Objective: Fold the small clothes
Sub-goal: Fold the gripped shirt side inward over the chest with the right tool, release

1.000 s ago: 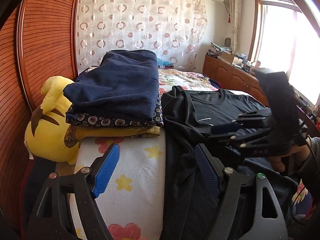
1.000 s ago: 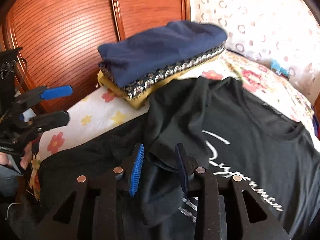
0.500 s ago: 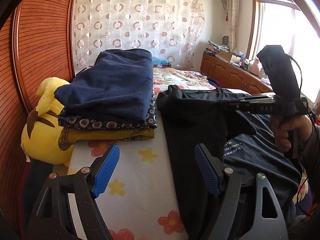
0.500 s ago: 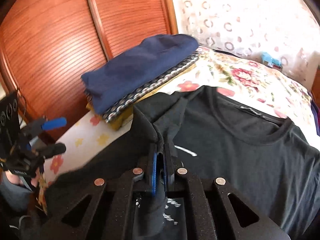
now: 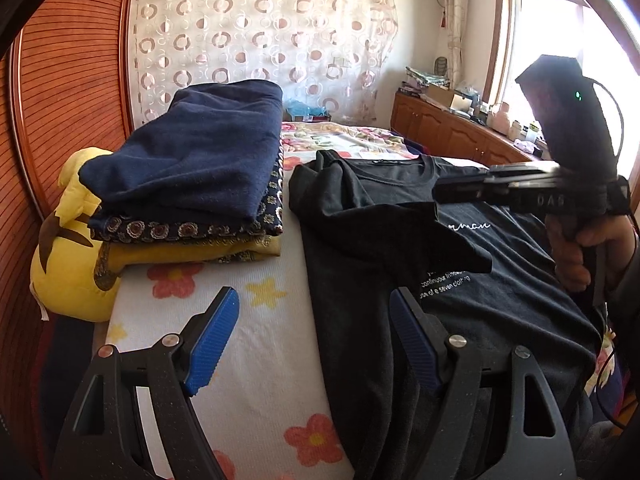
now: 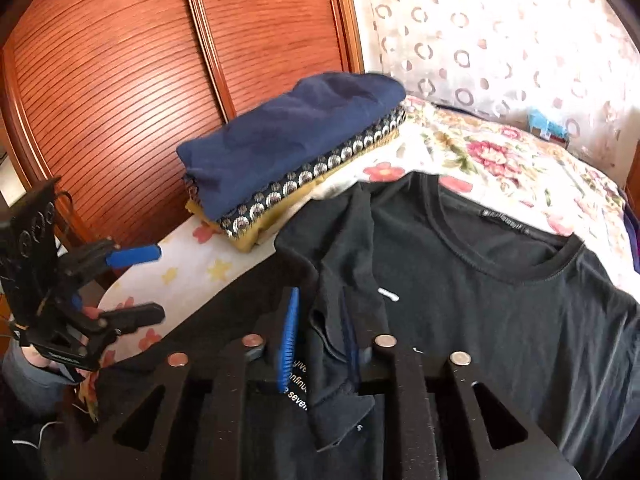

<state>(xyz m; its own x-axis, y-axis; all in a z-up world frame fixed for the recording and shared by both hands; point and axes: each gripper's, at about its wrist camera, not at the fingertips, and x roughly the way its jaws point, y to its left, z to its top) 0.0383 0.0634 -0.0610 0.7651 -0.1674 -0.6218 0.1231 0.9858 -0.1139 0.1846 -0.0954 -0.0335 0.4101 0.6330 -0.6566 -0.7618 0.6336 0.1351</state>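
A black T-shirt point(image 5: 400, 208) with white lettering lies face up on the bed; it also shows in the right wrist view point(image 6: 500, 292). Its left sleeve point(image 6: 344, 280) is folded in over the chest. My right gripper point(image 6: 320, 344) stands over that sleeve with its jaws parted, the cloth loose between them. It shows from the side in the left wrist view point(image 5: 444, 192). My left gripper point(image 5: 312, 340) is open and empty above the shirt's left edge; it shows in the right wrist view point(image 6: 136, 284).
A stack of folded clothes point(image 5: 192, 176), navy on top, sits on the bed's left side, next to a yellow plush toy point(image 5: 68, 248). A ribbed wooden wardrobe point(image 6: 140, 72) stands left. A flowered sheet point(image 5: 240, 360) covers the bed. A wooden cabinet point(image 5: 448, 132) runs under the window.
My right gripper closed on the sleeve, carried it in over the chest, and has now opened, letting the cloth go. My left gripper stayed open and drifted slightly.
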